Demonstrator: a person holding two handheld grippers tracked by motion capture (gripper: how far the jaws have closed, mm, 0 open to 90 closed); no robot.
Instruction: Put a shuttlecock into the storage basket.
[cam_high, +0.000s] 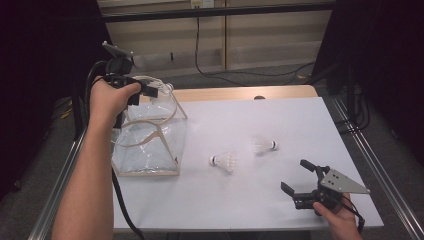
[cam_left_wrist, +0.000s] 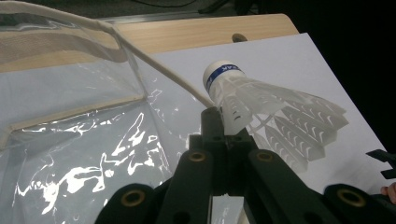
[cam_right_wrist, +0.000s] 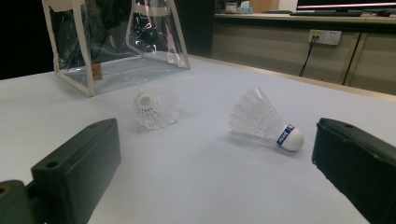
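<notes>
Work in hand: we judge that we are loading shuttlecocks into the clear bag (cam_high: 150, 142), one at a time.

Left gripper (cam_high: 159, 90): clenched on a shuttlecock (cam_left_wrist: 261, 109), the jaws pinching it low on the skirt just under the white cork with its blue band. We hold it there, we think, because the stiff base gives a firmer bite than the thin feathers farther out.

Where the held shuttlecock is: up over the bag's open mouth, beside the cream handle strap (cam_left_wrist: 159, 74), clear of the surface (cam_high: 300, 125). Held high like this, it can go straight down between the walls.

Bag: it stands upright at the left end of the surface with its mouth upward, so it takes things from above with no second hand to steady it.

Right gripper (cam_high: 305, 181): released, jaws wide apart and nothing between them, low over the near right corner. It points at the two loose shuttlecocks, so we judge it is lined up for a pick.

Loose shuttlecocks: the near shuttlecock (cam_high: 224, 161) and the far shuttlecock (cam_high: 263, 145) lie on their sides mid-surface, a little apart, well away from the bag.

Risk: the strap lies close to the held shuttlecock and could snag its feathers.
</notes>
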